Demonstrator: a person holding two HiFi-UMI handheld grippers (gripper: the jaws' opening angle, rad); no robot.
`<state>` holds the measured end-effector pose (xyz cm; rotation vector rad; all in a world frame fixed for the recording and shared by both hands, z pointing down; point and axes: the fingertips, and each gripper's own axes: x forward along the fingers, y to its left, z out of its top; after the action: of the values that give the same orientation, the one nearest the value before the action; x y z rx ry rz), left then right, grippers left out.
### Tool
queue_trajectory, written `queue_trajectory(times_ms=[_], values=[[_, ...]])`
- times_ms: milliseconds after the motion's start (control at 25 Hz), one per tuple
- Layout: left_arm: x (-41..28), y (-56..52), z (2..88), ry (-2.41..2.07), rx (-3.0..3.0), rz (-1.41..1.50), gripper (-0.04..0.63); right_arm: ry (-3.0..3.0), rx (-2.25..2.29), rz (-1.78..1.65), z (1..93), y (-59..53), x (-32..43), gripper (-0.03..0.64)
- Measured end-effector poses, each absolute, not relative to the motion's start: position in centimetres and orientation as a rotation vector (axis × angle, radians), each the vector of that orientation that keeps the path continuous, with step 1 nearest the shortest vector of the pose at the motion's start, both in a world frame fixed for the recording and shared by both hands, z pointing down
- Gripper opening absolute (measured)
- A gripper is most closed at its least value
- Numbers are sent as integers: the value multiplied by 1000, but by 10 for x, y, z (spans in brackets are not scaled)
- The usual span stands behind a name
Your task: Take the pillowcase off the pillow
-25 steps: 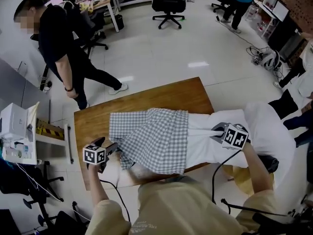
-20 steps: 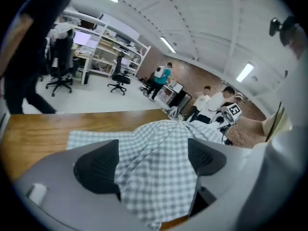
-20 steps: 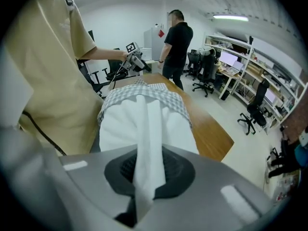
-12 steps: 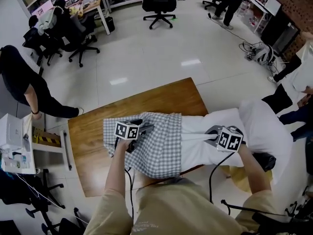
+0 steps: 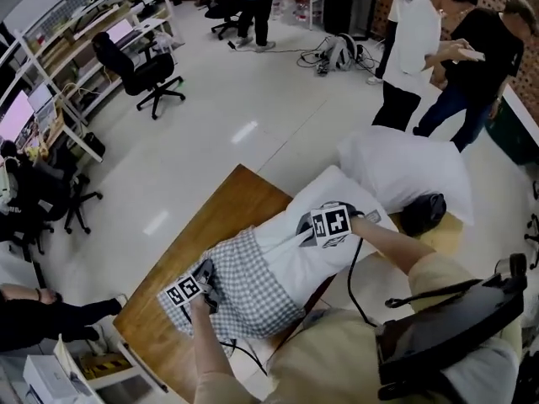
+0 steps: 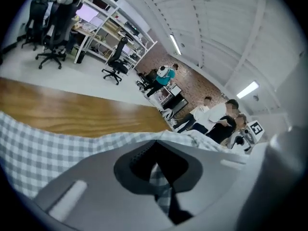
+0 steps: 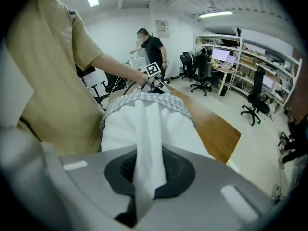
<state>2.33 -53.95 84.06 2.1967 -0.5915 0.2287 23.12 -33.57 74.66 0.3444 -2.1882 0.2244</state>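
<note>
Looking down in the head view, the white pillow (image 5: 307,259) lies along the wooden table (image 5: 210,225), and the checked pillowcase (image 5: 253,280) covers the pillow end nearer the table's near-left corner. The left gripper (image 5: 209,283) sits at that covered end, and the right gripper (image 5: 303,225) sits on the bare pillow, toward the table's far-right end. In the left gripper view, the jaws have just been closing and are pressed together on a fold of checked pillowcase, which runs out over the table top. In the right gripper view, the jaws pinch a raised ridge of white pillow fabric. The pillowcase rim crosses the pillow further along the table, beside the table's bare wood.
</note>
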Motion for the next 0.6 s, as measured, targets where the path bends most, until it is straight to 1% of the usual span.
queue_trajectory(times_ms=[160, 360, 520, 600], values=[[6, -542, 851, -802, 2161, 283, 0, -2213, 420, 262, 761, -317, 254, 14], [-62, -543, 852, -1022, 2108, 418, 0, -2232, 451, 262, 767, -317, 262, 14], [-109, -527, 854, -1223, 1971, 424, 0, -2261, 485, 283, 756, -301, 301, 14], [-146, -520, 866, -1344, 1878, 455, 0, -2286, 526, 305, 762, -297, 316, 14]])
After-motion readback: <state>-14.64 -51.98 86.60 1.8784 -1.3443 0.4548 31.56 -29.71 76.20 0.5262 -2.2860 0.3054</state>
